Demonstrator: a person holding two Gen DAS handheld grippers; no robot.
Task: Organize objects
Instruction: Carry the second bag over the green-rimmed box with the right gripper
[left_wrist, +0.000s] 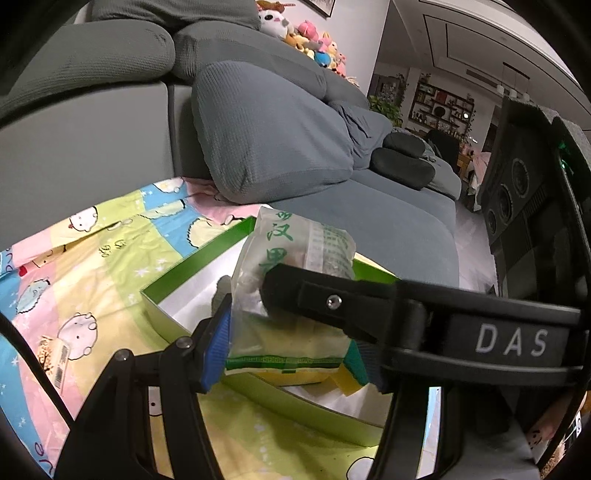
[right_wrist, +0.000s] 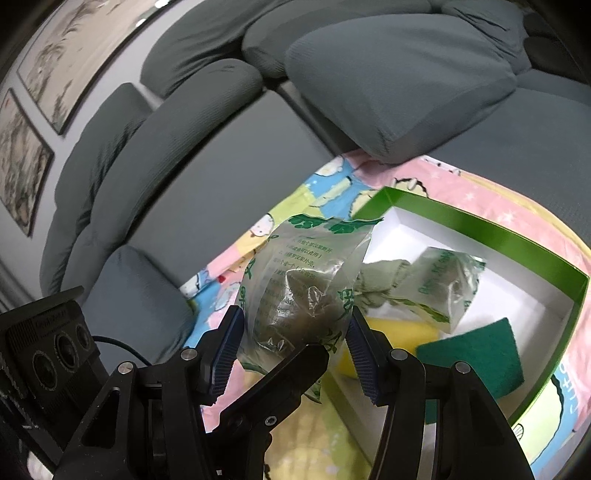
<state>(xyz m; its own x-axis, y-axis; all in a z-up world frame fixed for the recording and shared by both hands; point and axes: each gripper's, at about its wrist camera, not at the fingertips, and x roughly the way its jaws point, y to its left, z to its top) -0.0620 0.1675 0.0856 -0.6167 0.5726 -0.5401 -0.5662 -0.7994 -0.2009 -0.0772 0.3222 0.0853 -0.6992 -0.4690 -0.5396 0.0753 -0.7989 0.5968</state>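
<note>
A clear packet (left_wrist: 295, 251) with green print and something dark inside hangs over the near edge of a green box (left_wrist: 192, 266) with a white inside. My left gripper (left_wrist: 291, 332) is shut on the packet's lower part; its right pad is hidden. From the right, a black finger (left_wrist: 332, 302) of my right gripper lies across the same packet. In the right wrist view the packet (right_wrist: 295, 280) sits between both blue pads of my right gripper (right_wrist: 295, 317), which is shut on it. A left gripper finger (right_wrist: 295, 369) crosses below. The box (right_wrist: 461, 221) holds a second packet (right_wrist: 443, 284).
The box also holds a yellow sponge (right_wrist: 399, 328) and a green scouring pad (right_wrist: 480, 350). It lies on a cartoon-print blanket (left_wrist: 92, 266) on a grey sofa. A big grey cushion (left_wrist: 266, 140) stands just behind. A small barcode tag (left_wrist: 55, 358) lies on the blanket.
</note>
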